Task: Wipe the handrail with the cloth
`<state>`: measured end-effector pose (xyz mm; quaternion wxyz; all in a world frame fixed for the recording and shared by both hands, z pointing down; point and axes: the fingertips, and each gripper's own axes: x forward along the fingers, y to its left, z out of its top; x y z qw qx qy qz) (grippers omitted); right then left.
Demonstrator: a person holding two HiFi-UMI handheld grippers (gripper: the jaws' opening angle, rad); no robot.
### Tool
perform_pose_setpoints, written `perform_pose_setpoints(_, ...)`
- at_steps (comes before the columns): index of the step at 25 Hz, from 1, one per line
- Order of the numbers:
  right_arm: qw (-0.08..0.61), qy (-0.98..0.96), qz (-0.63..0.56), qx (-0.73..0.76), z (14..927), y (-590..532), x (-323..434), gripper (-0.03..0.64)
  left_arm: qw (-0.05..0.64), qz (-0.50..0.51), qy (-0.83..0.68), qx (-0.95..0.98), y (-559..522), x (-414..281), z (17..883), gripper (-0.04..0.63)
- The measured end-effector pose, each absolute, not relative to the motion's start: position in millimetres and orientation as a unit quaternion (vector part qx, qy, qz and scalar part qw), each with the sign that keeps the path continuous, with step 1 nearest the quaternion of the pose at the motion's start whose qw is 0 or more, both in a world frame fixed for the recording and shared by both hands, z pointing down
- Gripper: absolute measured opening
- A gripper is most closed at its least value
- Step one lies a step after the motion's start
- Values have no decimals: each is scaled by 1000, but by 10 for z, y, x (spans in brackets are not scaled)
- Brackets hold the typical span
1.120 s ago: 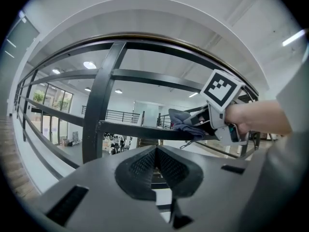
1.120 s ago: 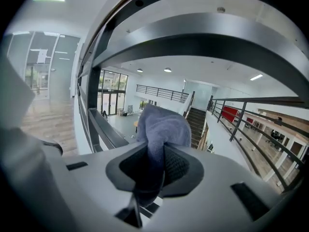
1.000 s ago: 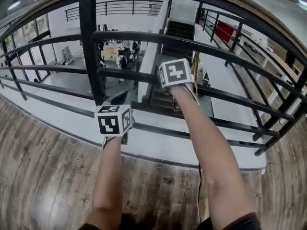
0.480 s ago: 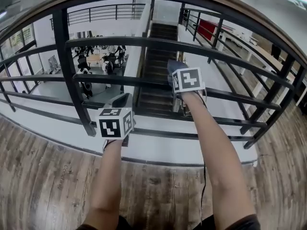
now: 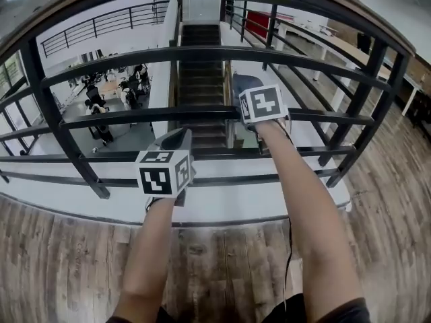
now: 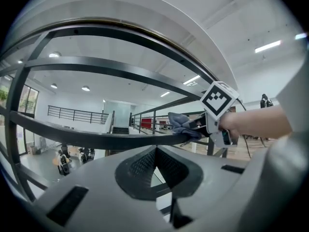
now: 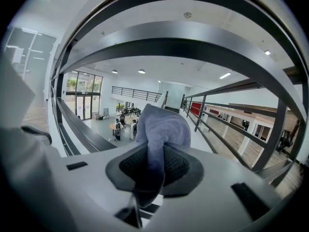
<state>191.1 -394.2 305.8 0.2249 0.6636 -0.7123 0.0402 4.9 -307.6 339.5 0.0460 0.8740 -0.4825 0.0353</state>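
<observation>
We hold the right gripper (image 5: 248, 86) out at the black handrail (image 5: 135, 54), its fingers closed tight on the grey-blue cloth (image 5: 241, 83). In the right gripper view the cloth (image 7: 161, 127) is pinched between the dark pads and bunches up above them in a rounded wad. In the left gripper view that wad (image 6: 180, 123) rests against the top of one of the handrail's middle horizontal bars (image 6: 96, 140), with the right gripper (image 6: 194, 127) just behind it and our forearm reaching in from the right. The left gripper (image 5: 176, 140) sits lower and to the left, close to the lower bars but apart from the cloth. Its fingers (image 6: 145, 164) are closed together with nothing between them. The two grippers are near each other, the right one higher and farther forward. We stand on a wooden plank floor (image 5: 67, 247) at the edge of a mezzanine. Through the bars a dark staircase (image 5: 201, 66) runs down to a lower level where a few people are gathered.
</observation>
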Motion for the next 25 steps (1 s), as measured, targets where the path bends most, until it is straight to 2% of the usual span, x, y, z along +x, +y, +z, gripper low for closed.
perform_pose_setpoints(15,190,-680,61,706,3062,-3552,4588,77,-3,9,-437,900,-3046,2681,2743,-2)
perform_pose_setpoints(25,170,-654,54,735,3021,-3328,6043,77,8,26,-374,927,-2994,4128,2636,-2)
